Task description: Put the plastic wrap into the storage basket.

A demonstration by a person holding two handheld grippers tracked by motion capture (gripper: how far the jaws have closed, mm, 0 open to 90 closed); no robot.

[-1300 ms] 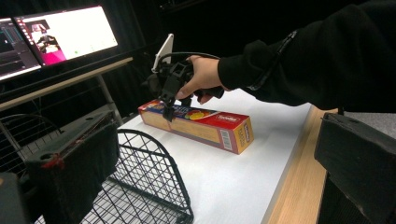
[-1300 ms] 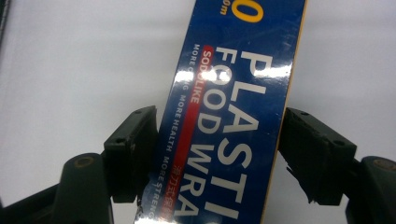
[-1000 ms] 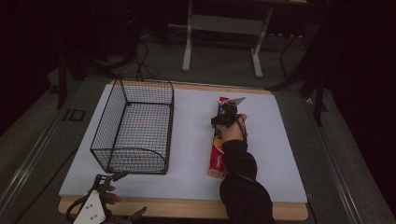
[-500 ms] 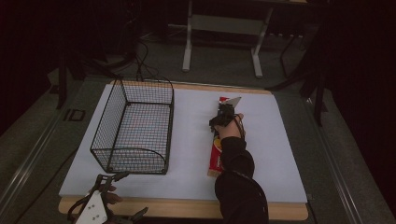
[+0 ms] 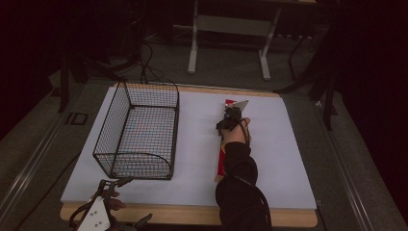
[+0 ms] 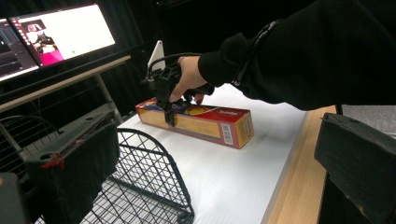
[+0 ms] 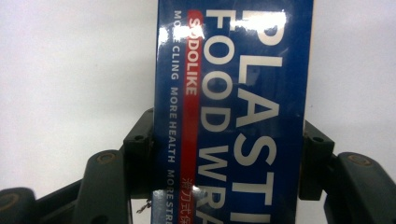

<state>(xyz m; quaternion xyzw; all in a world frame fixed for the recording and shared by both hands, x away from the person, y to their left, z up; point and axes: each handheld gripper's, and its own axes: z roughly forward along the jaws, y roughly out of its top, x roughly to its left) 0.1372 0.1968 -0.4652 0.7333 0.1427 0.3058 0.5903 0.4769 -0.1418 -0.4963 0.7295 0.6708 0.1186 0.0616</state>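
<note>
A long box of plastic food wrap (image 5: 221, 162) lies lengthwise on the white mat (image 5: 288, 159), right of centre. Its sides are red and yellow (image 6: 201, 123) and its top is blue with white lettering (image 7: 233, 93). My right gripper (image 5: 231, 118) reaches down over the far half of the box. One jaw presses each long side, so the gripper (image 7: 226, 154) is shut on it while the box rests on the mat. The left gripper view shows that gripper (image 6: 167, 100) astride the box. My left gripper (image 5: 130, 202) hangs open at the table's near left corner, jaws wide apart (image 6: 219, 140), holding nothing.
A black wire basket (image 5: 144, 89) stands on the left half of the mat, its near end (image 6: 154, 186) close to my left gripper. The wooden table edge (image 5: 288, 217) runs along the front. A lit monitor (image 6: 60, 32) stands beyond the table, and a metal desk frame (image 5: 192, 48) behind.
The right forearm has shifted slightly left. The right gripper stays over the box, which has not moved. The left gripper is still.
</note>
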